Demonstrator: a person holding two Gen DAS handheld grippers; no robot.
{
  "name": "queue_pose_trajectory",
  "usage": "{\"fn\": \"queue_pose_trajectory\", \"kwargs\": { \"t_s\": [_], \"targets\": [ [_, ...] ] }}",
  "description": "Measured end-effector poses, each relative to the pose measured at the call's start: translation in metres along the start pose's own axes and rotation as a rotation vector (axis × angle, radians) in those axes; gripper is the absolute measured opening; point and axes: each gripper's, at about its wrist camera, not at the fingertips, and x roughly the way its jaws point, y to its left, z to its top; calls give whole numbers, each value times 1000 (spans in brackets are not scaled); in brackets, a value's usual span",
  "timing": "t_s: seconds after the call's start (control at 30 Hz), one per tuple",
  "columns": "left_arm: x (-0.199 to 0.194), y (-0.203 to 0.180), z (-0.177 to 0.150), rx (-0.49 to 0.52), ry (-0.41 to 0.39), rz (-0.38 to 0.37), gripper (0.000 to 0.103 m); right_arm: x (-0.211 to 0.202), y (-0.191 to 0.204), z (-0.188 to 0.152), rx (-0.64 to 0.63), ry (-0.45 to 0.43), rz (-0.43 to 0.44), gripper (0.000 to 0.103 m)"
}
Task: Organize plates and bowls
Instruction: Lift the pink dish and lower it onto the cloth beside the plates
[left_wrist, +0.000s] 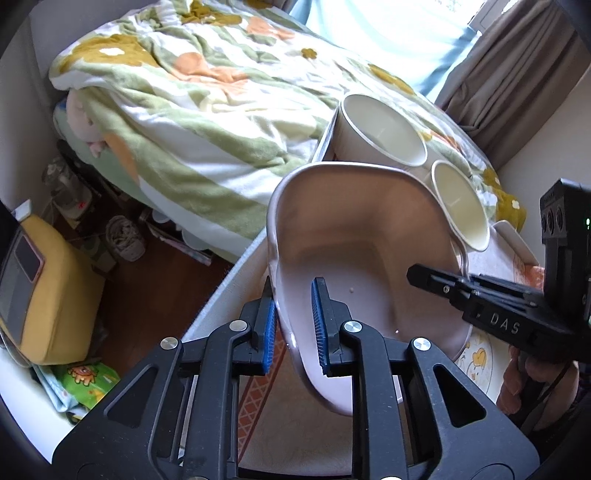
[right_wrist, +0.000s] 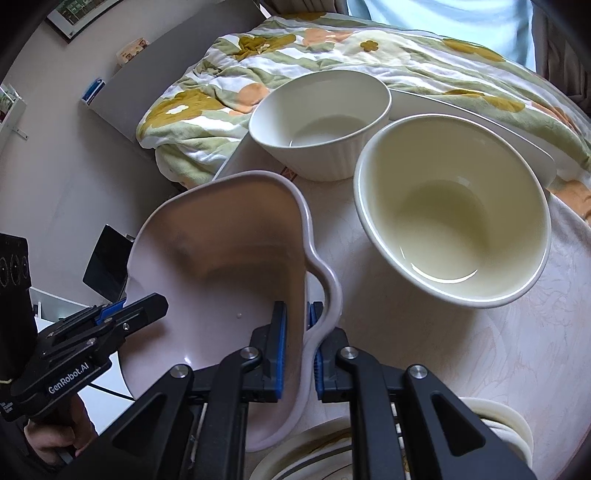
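With both the left gripper (left_wrist: 293, 325) and right gripper (right_wrist: 297, 350) fingers clamped on opposite rims of the pink dish (left_wrist: 369, 258), lift evenly, clearing the bowl (right_wrist: 454, 229) at two o'clock.

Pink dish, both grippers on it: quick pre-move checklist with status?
1. Left gripper clamped on the pink dish rim: ok.
2. Right gripper clamped on the opposite rim: ok.
3. Dish lifted off the table: cannot tell.
4. Dish apart from the near cream bowl: ok.
5. Far white bowl upright, untouched: ok.
6. Drop spot chosen: cannot tell.
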Motion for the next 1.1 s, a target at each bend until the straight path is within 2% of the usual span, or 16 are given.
{"fn": "queue_pose_trajectory", "kwargs": {
  "t_s": [0.2, 0.3, 0.43, 0.53, 0.8, 0.97, 1.1],
  "targets": [
    [-26, -11, 7, 42, -48, -15, 16, -24, 11, -6, 26, -71, -6, 11],
    [-40, -29, 9, 96, -69, -16, 16, -46, 11, -11, 46, -121, -17, 11],
    [-56, -65, 5, 166, -97, -38, 15, -84, 3, -28, 66, -194, -50, 11],
    [-63, -105, -5, 237, -103, -69, 11, -117, -15, -48, 116, -250, -80, 11],
    [-65, -243, -70, 441, -56, -162, 10, -200, -90, -134, 291, -337, -181, 11],
    [-34, -324, -125, 525, 36, -223, 10, -231, -150, -199, 429, -334, -243, 11],
    [-3, -372, -167, 568, 100, -241, 10, -233, -197, -235, 517, -299, -273, 11]
  ]
}}
